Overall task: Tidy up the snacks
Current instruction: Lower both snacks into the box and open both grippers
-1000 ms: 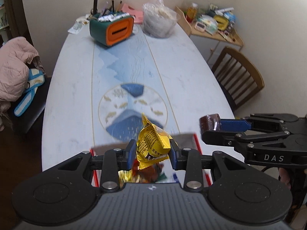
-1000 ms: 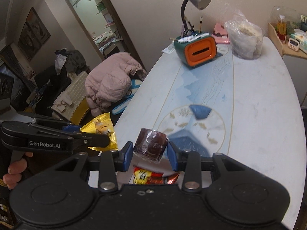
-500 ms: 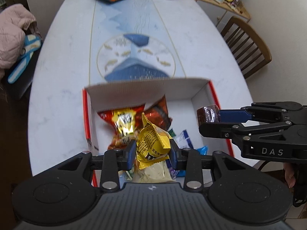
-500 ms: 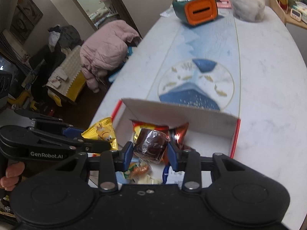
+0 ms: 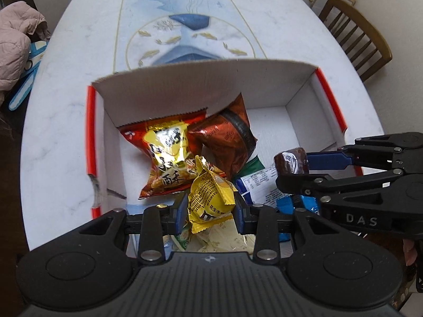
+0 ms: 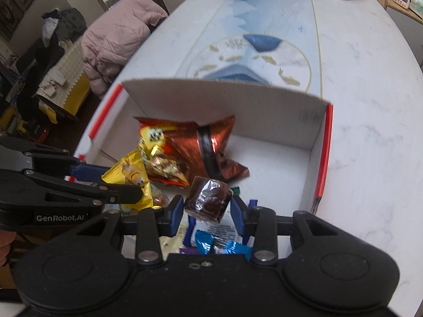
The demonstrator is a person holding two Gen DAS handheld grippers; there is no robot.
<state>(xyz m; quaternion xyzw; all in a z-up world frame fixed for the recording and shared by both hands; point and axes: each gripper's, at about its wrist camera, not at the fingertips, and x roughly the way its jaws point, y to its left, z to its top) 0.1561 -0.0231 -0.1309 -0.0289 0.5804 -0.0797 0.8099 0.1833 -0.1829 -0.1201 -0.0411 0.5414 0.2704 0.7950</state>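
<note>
Ahead of the right jaws and to their right, the white floor of the box is bare. Ahead of the left jaws, the red-gold packet and brown packet block the floor, before the upright flap.

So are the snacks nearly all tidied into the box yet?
Partly. Several packets already lie in the white box, like the red-and-gold bag and the brown foil bag. The left gripper holds a yellow packet and the right gripper a brown candy, both above the box, not yet dropped in.
</note>
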